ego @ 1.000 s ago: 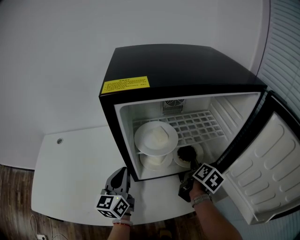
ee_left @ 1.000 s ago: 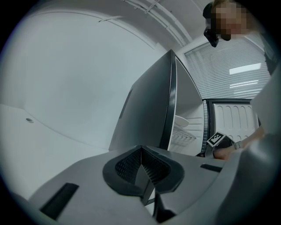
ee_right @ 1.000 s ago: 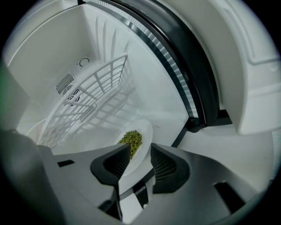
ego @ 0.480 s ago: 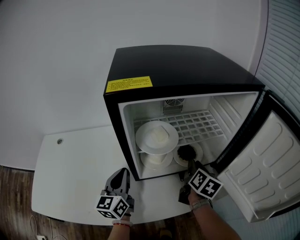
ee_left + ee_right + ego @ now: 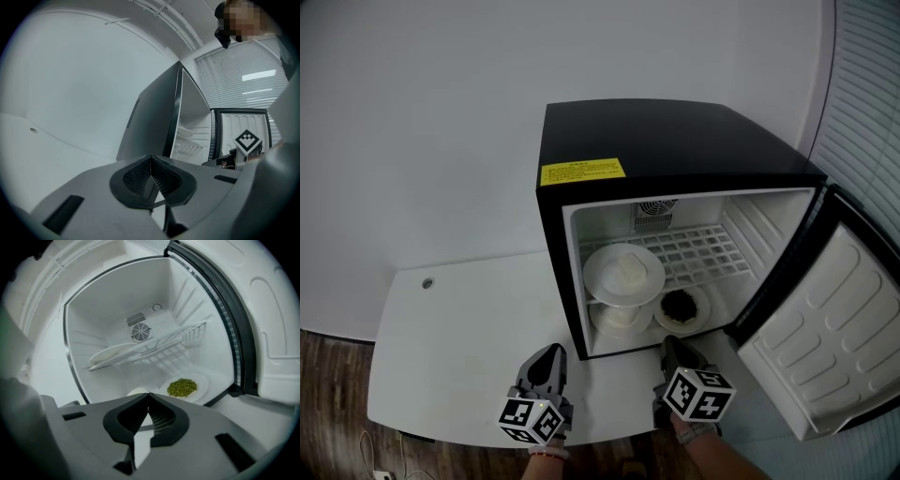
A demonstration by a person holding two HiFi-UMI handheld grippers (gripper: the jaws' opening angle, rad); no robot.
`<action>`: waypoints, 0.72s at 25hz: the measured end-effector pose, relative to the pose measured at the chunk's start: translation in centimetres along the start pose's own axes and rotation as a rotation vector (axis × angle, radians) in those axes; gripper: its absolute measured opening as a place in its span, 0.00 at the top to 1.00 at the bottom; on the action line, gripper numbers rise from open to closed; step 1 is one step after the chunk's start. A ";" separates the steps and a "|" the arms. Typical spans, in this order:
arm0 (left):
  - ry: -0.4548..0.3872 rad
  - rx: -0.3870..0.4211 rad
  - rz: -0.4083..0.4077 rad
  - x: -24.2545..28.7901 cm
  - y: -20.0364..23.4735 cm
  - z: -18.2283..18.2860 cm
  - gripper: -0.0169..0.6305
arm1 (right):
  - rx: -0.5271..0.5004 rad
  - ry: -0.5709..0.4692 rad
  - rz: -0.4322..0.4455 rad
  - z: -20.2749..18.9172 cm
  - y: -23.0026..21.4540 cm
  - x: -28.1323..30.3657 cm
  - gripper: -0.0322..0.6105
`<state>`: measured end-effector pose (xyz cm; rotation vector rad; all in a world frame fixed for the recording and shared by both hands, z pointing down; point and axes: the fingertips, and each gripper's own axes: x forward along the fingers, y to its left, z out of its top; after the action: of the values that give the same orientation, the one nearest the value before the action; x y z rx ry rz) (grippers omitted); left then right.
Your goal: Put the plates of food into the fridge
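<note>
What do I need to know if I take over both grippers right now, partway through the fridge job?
Left gripper: shut, empty, over the white table in front of the black mini fridge.
Right gripper: jaws have just been closing and are now shut on nothing, outside the fridge by its open door.
Plates: white plate of pale food on the wire shelf; second white plate of pale food below it; white plate of green food on the fridge floor, right.
Done: three plates inside.
Left: no plate shows outside; probably close the door.
</note>
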<state>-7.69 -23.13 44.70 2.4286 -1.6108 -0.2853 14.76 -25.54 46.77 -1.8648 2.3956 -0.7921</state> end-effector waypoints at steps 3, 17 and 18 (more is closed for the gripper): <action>0.009 0.007 -0.027 -1.0 -0.9 0.0 0.96 | -0.092 -0.014 0.084 -0.2 2.6 -1.5 0.94; 0.014 0.042 -0.151 -5.9 -7.0 2.5 0.96 | -0.278 -0.010 0.345 -0.1 10.2 -9.4 0.94; 0.013 0.042 -0.155 -6.3 -7.3 2.6 0.96 | -0.284 -0.008 0.355 -0.1 10.5 -9.9 0.94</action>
<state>-4.35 -14.77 40.41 2.5863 -1.4391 -0.2623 8.13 -14.76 39.84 -1.4323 2.8390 -0.4356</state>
